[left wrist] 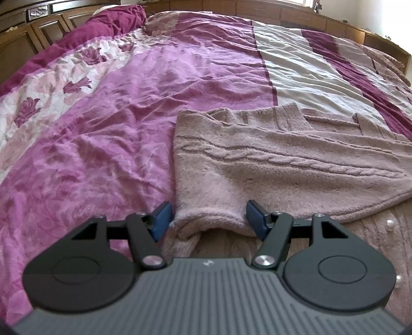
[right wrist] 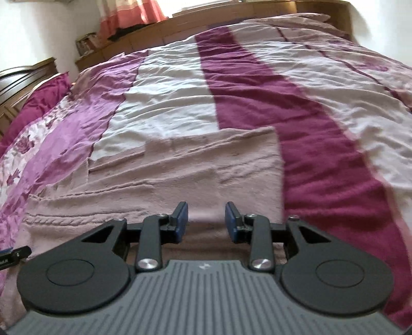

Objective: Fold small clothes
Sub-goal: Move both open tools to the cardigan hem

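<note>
A dusty-pink cable-knit cardigan point(left wrist: 270, 159) with pearl buttons lies on the bed, partly folded. In the left wrist view a folded-over sleeve end point(left wrist: 211, 219) lies between the blue pads of my left gripper point(left wrist: 208, 219), which is open around it without clamping. In the right wrist view the same cardigan point(right wrist: 180, 175) spreads flat ahead. My right gripper point(right wrist: 206, 221) is open just above the knit, holding nothing. The tip of the left gripper shows at the left edge of the right wrist view point(right wrist: 13, 255).
The bed is covered by a purple, magenta and white striped floral duvet point(left wrist: 116, 108). A wooden headboard point(left wrist: 38, 33) runs along the far side. A magenta pillow point(left wrist: 108, 23) lies at the back left. A curtain point(right wrist: 128, 15) hangs at the far wall.
</note>
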### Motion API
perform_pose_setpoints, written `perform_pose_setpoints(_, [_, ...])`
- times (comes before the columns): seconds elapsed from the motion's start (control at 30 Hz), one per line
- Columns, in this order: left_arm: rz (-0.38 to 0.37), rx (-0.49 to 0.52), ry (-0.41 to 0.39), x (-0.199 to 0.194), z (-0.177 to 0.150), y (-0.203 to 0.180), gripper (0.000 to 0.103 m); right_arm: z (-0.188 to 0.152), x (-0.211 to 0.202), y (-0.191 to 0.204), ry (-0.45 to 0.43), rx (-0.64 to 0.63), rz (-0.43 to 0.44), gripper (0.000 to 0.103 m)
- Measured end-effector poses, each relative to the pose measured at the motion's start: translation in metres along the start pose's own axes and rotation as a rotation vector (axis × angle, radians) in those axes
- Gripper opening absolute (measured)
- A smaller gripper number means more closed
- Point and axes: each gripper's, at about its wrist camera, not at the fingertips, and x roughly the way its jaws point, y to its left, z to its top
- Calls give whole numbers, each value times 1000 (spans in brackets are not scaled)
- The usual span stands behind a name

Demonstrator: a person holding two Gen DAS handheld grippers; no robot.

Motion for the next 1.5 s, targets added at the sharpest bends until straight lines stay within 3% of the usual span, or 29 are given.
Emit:
perform_pose_setpoints(0.03, [-1,-3,2,-4,0,2,65,-2,-6,-4,4,17,12,56])
perform_pose_setpoints(0.4, [16,30,58,-48,-13,18,65,-37,-54,-13,86,45,81,56])
perform_pose_setpoints(1.2, [-89,-49,262,-89,-59,60,65,-76,-119,-55,176,54,66,56])
perform_pose_setpoints(1.5, [-197,-125,324,-99,-74,66,65,-87,-136,-56,208,58,79,56])
